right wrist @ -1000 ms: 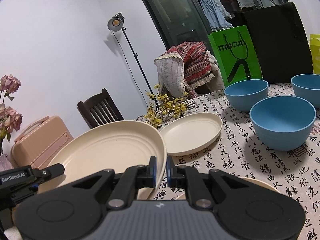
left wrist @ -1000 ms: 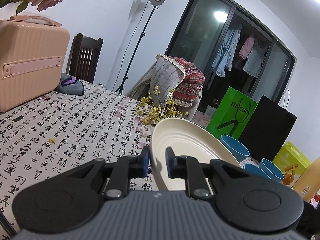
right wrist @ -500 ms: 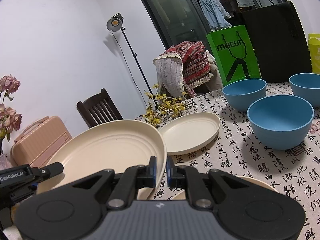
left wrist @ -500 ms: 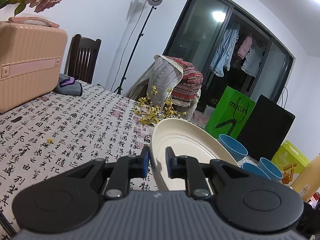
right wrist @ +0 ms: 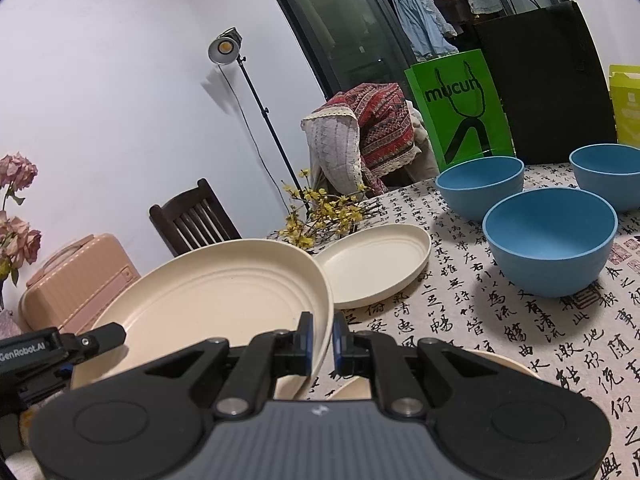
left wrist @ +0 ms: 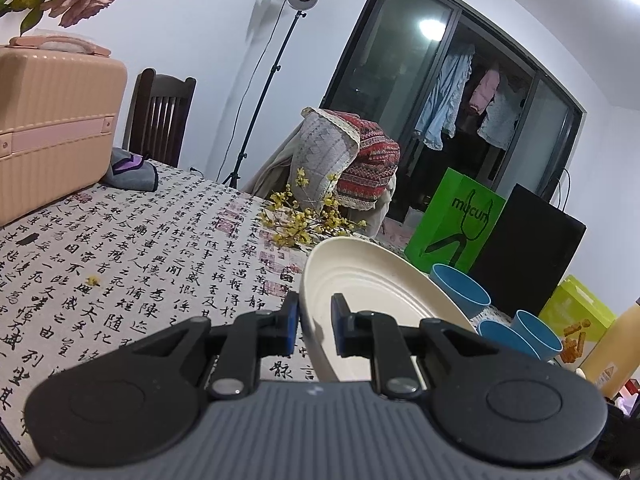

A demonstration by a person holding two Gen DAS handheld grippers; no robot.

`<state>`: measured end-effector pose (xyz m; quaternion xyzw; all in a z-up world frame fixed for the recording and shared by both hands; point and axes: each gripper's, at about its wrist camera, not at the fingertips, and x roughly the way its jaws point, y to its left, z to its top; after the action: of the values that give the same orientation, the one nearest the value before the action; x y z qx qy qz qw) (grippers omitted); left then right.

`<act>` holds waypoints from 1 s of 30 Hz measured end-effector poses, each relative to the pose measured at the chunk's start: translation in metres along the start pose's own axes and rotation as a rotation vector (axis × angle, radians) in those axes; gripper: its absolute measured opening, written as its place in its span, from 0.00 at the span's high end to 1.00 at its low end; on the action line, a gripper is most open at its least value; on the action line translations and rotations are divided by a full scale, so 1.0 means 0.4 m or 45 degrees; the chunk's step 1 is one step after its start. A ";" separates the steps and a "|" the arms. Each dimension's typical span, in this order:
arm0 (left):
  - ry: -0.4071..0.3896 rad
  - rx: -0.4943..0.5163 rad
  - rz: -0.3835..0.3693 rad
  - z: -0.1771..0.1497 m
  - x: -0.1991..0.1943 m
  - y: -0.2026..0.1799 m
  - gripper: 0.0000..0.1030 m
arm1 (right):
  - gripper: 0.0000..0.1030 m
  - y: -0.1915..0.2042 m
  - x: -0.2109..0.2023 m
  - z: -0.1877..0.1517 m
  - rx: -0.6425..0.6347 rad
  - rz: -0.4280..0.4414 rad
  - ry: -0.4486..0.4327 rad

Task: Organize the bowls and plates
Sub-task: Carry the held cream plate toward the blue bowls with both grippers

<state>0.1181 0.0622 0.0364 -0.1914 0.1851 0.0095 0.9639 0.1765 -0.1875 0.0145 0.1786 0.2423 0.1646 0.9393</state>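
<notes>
While both hand-held grippers, left (left wrist: 314, 329) and right (right wrist: 321, 339), clamp one large cream ridged plate (right wrist: 216, 300) aloft, another cream plate (right wrist: 376, 270) and three blue bowls (right wrist: 550, 240) sit unstacked on the counter (right wrist: 460, 320).

Dim indoor light, sharp, fisheye-warped edges

Cream plate (right wrist: 224, 292) tilted, lifted above table; three blue bowls (right wrist: 550, 240) upright.
</notes>
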 end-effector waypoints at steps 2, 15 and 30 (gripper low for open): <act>0.002 0.002 -0.003 -0.002 0.000 -0.003 0.83 | 0.91 -0.005 -0.002 -0.001 0.006 -0.001 0.002; 0.014 0.021 -0.018 -0.013 0.006 -0.018 0.83 | 0.91 -0.023 -0.014 -0.007 0.024 -0.015 0.002; 0.032 0.037 -0.033 -0.030 0.009 -0.041 0.83 | 0.91 -0.050 -0.034 -0.016 0.044 -0.029 -0.002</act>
<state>0.1186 0.0426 0.0309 -0.1798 0.1950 -0.0082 0.9641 0.1663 -0.2088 0.0061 0.1921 0.2464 0.1496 0.9381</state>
